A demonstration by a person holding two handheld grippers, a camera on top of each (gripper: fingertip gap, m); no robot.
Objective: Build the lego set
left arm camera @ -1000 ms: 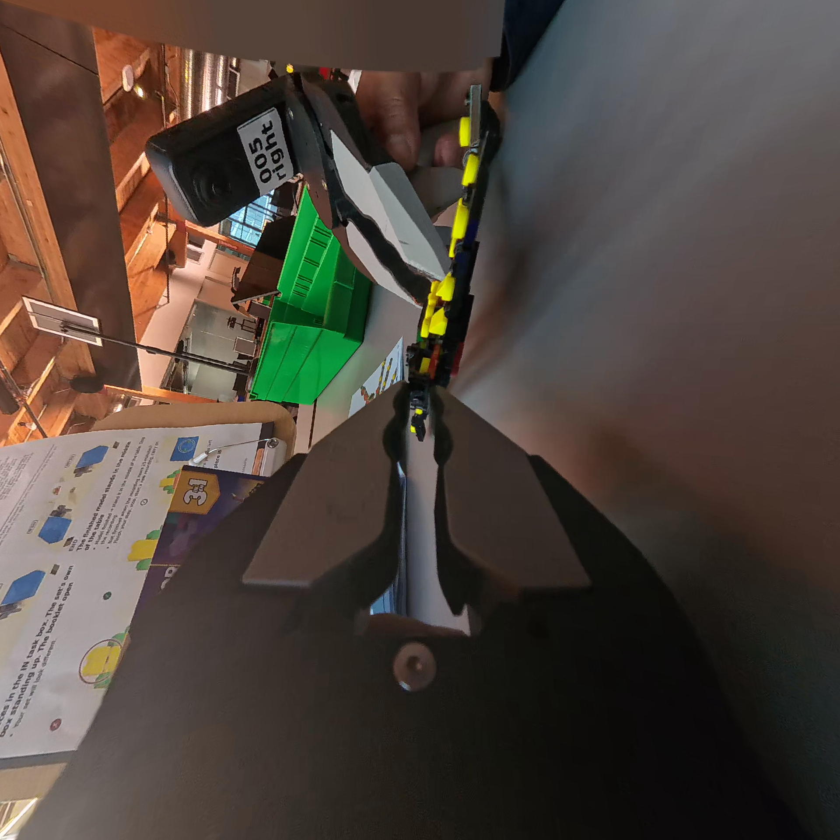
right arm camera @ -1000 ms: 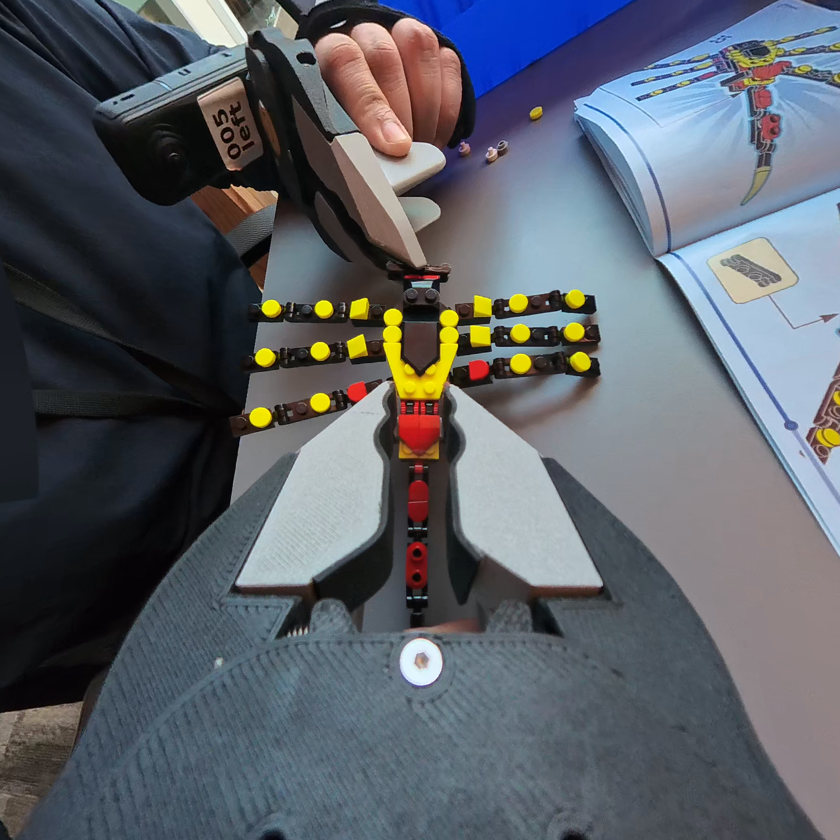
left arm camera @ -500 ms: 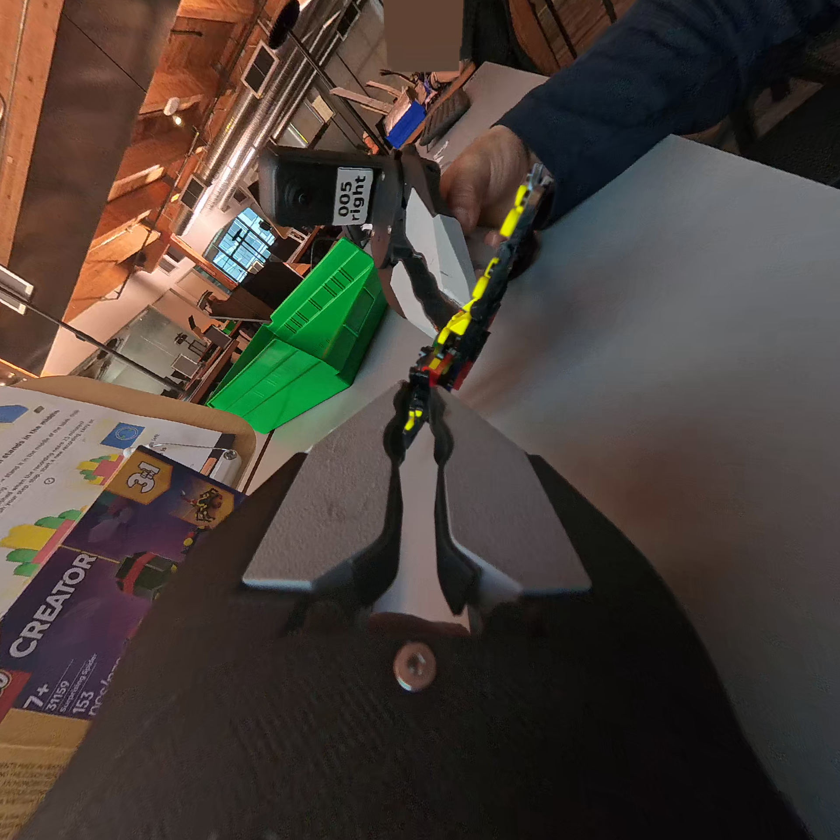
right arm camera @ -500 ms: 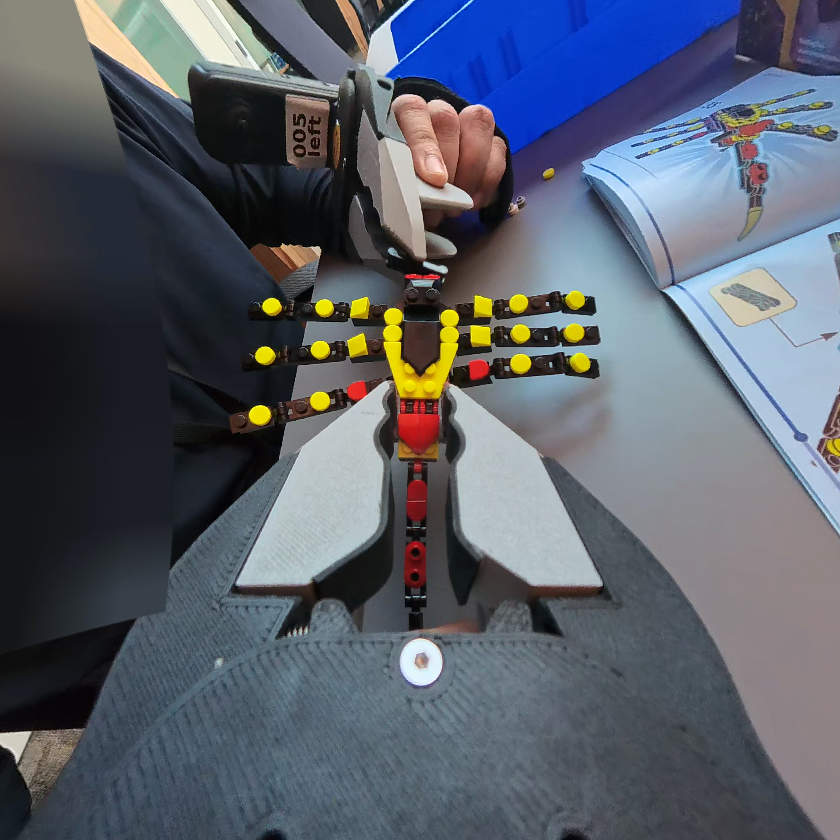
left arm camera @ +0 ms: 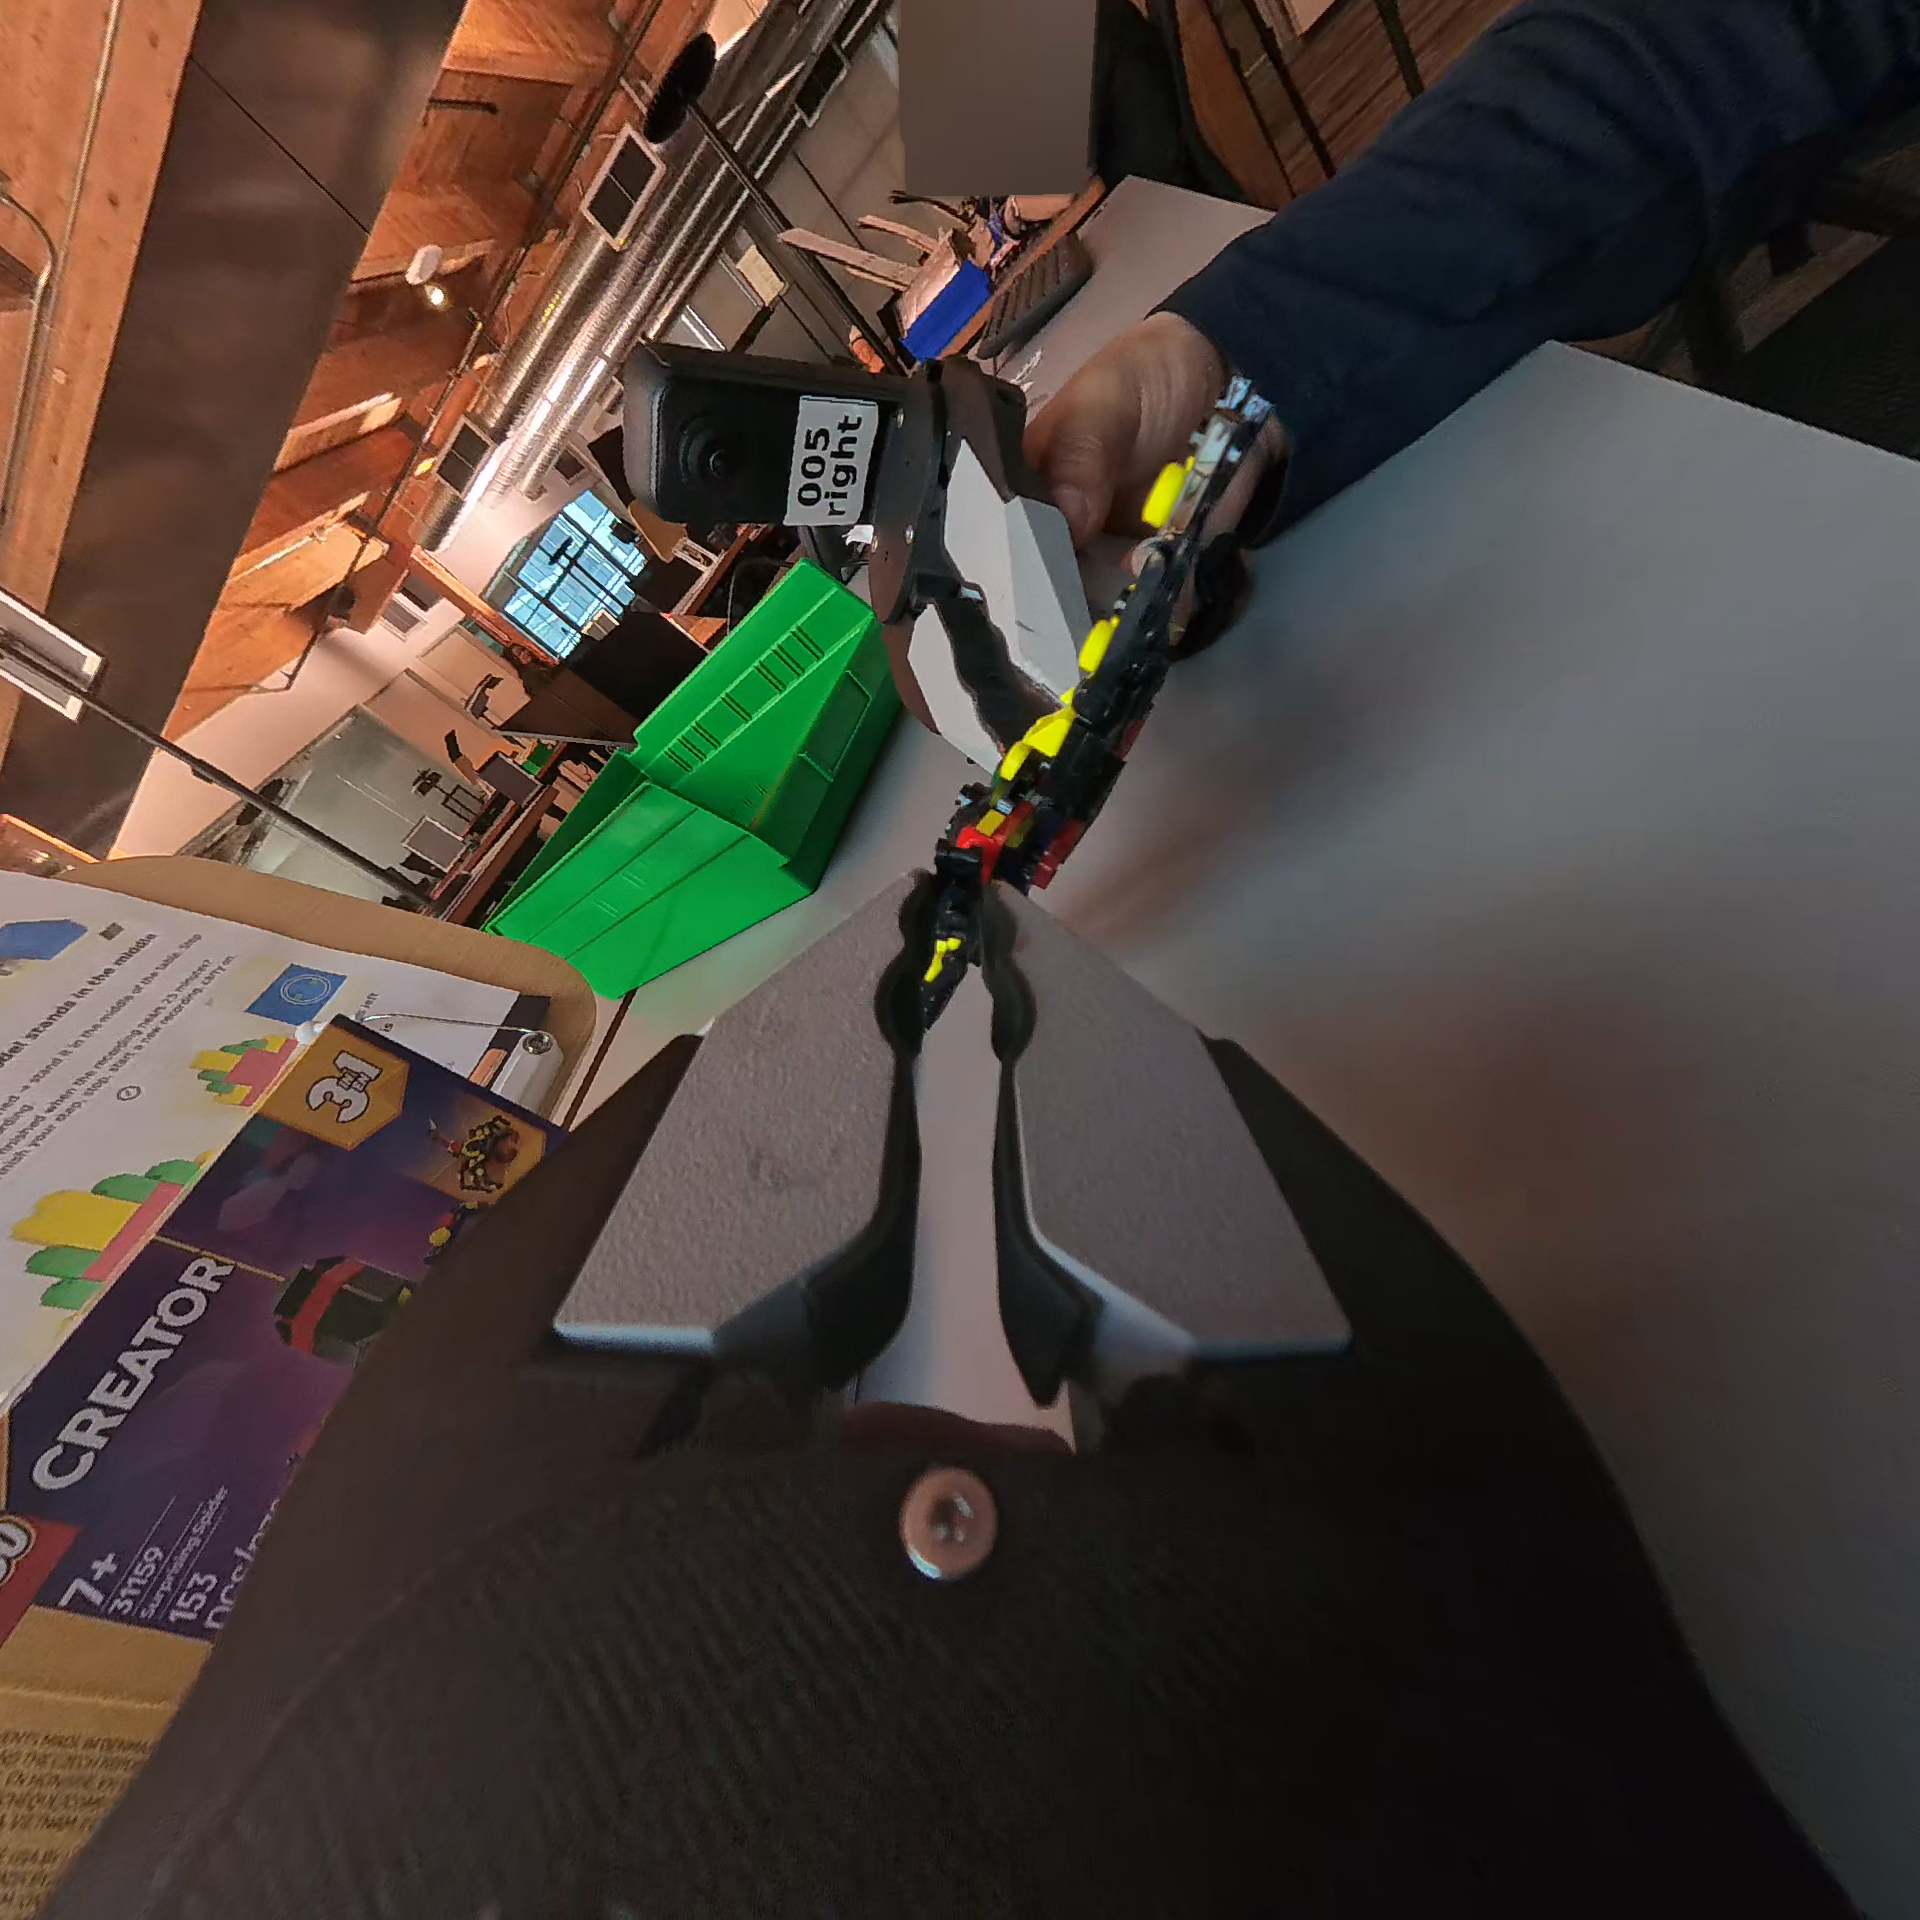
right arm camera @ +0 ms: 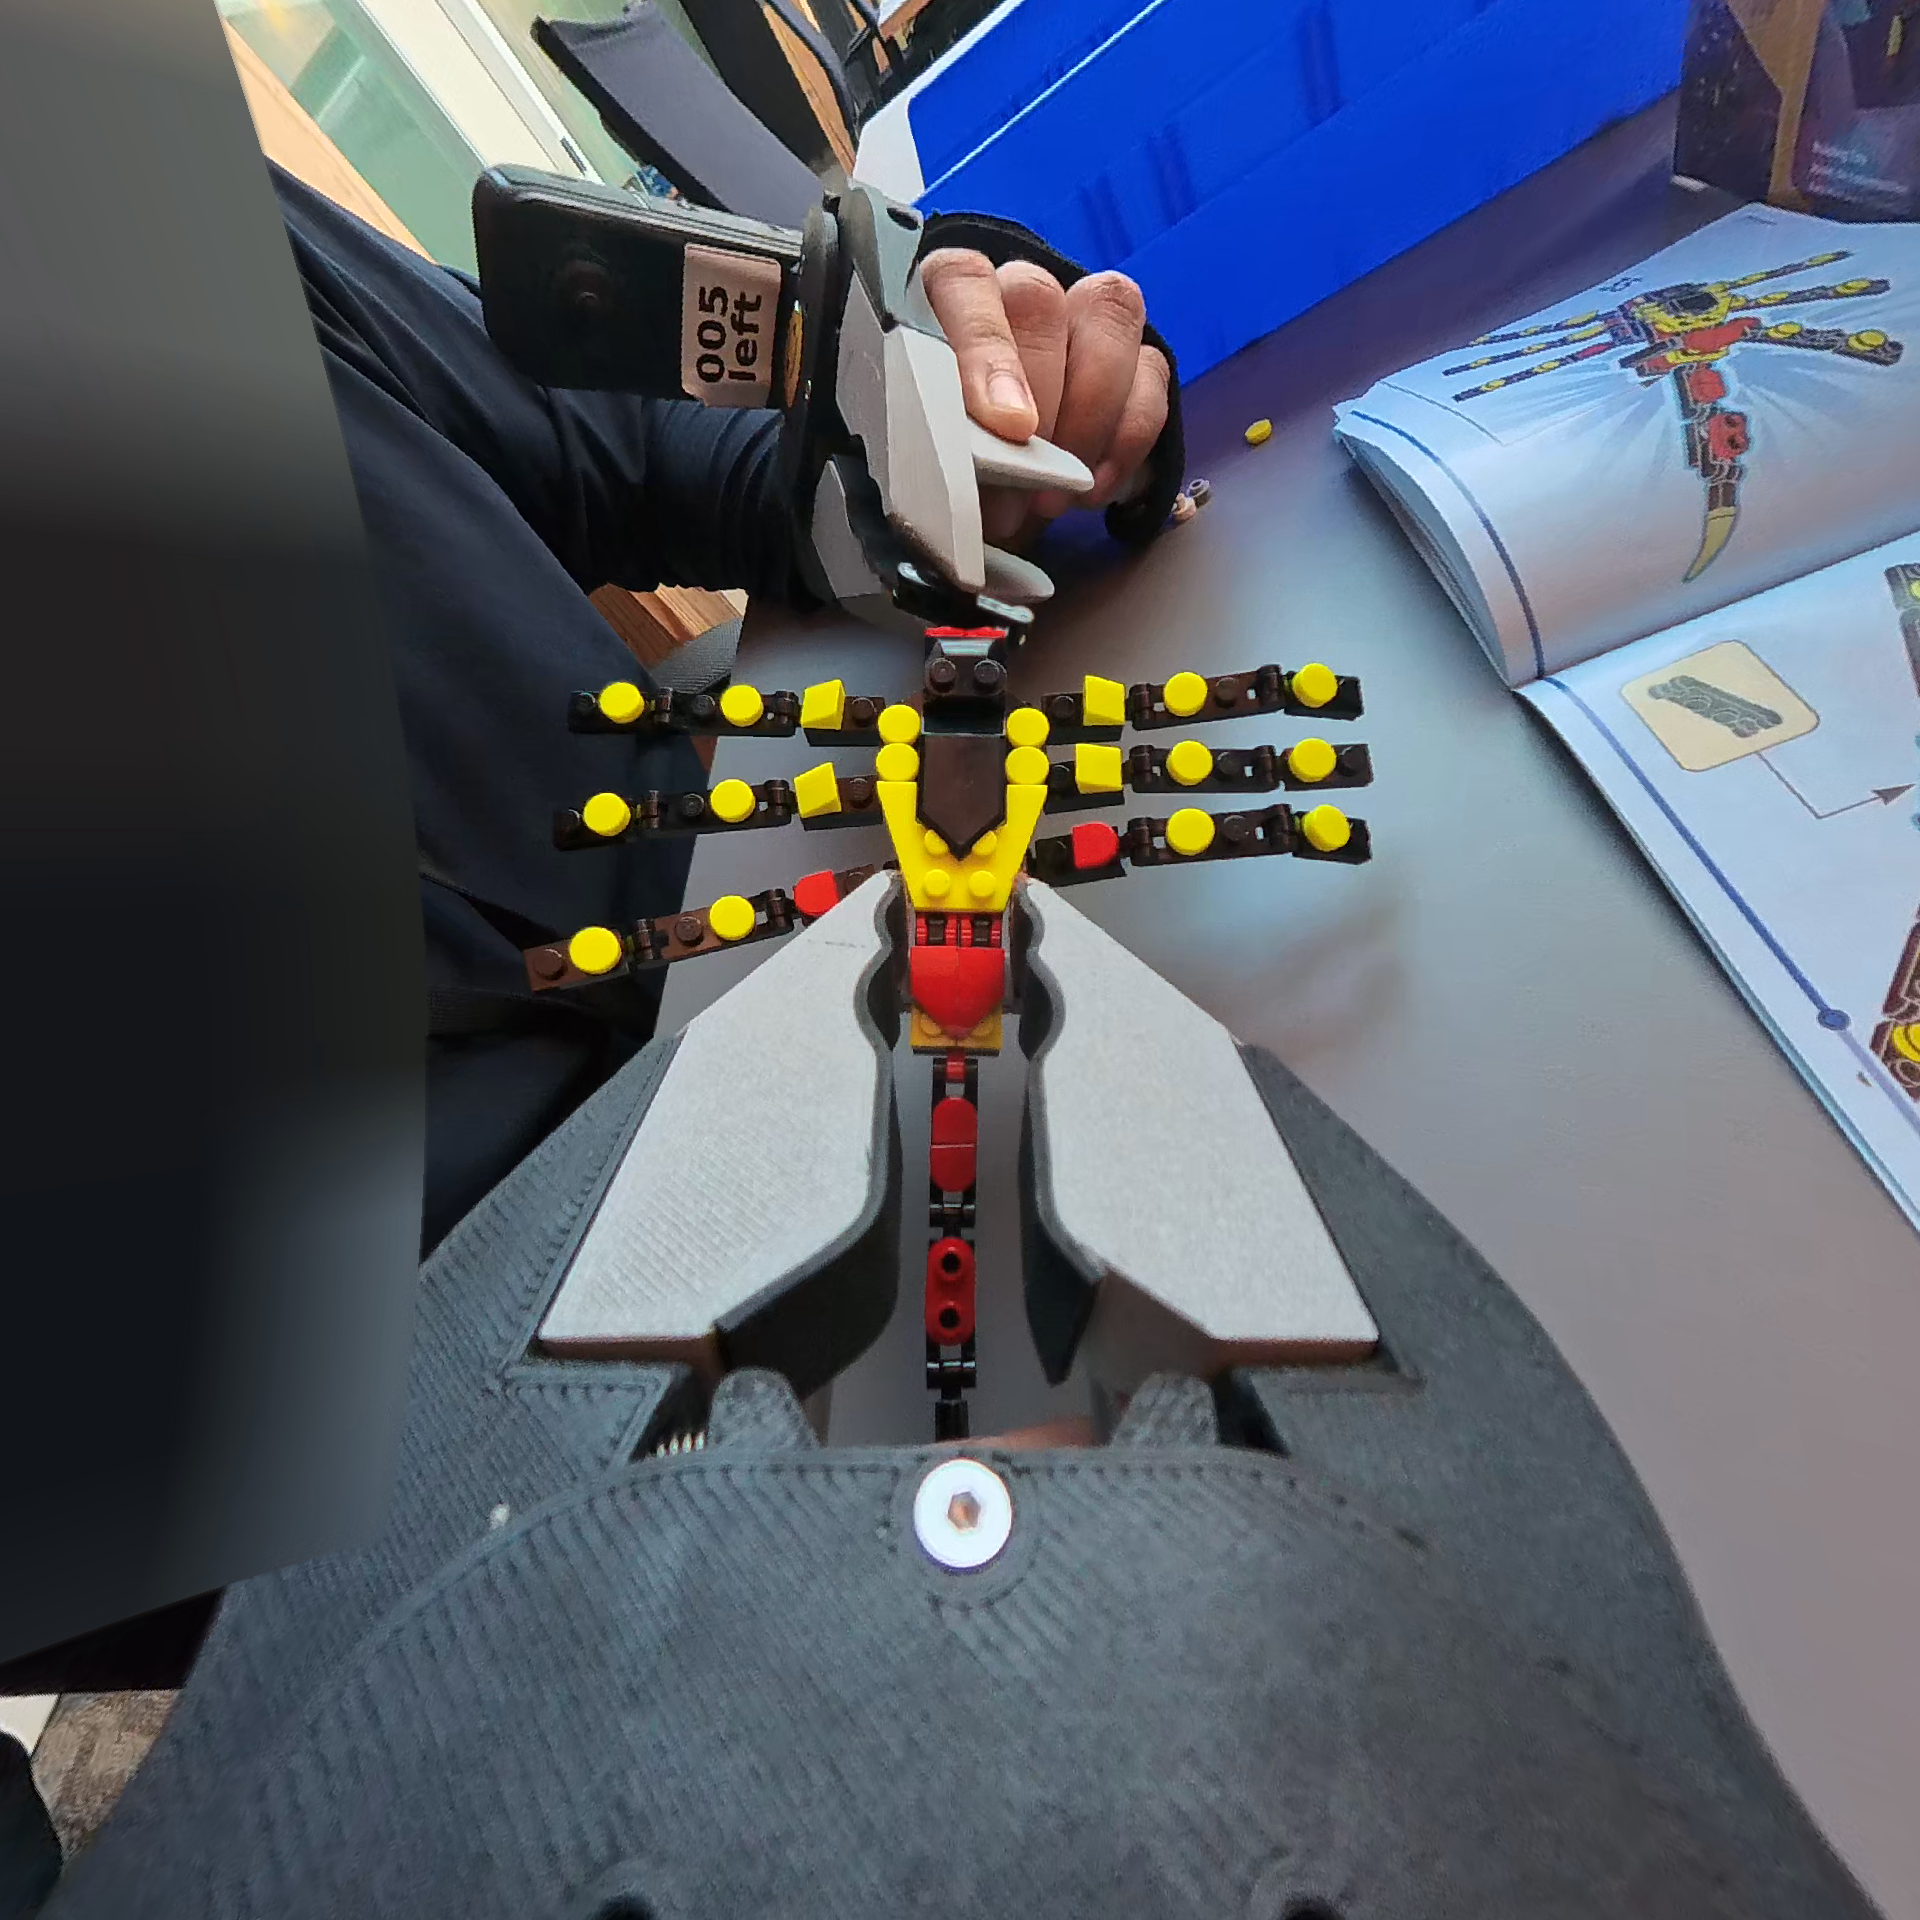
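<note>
A lego model (right arm camera: pixel 961 790) with a yellow, black and red body, several black legs with yellow studs and a red and black tail is held above the grey table (right arm camera: pixel 1403 1039). My right gripper (right arm camera: pixel 956 935) is shut on its red and yellow body, and the tail runs back between the fingers. My left gripper (right arm camera: pixel 966 608) comes from the far side and is shut on the black head end. In the left wrist view the left gripper (left arm camera: pixel 951 940) pinches the near end of the model (left arm camera: pixel 1081 727), seen edge-on. The right gripper (left arm camera: pixel 1023 727) holds it beyond.
An open instruction booklet (right arm camera: pixel 1662 520) lies at the right, with a blue bin (right arm camera: pixel 1299 156) behind it and small loose pieces (right arm camera: pixel 1259 429) near it. A green bin (left arm camera: pixel 727 810), the purple set box (left arm camera: pixel 260 1299) and a printed sheet (left arm camera: pixel 104 1039) are to the left. A person's dark sleeve (right arm camera: pixel 540 499) is close. One gripper's finger ends stand about 6 cm off the other's.
The left gripper has swung round the model's head end and stands more upright over it. The model stays fixed in the right gripper. Both grips are unchanged.
</note>
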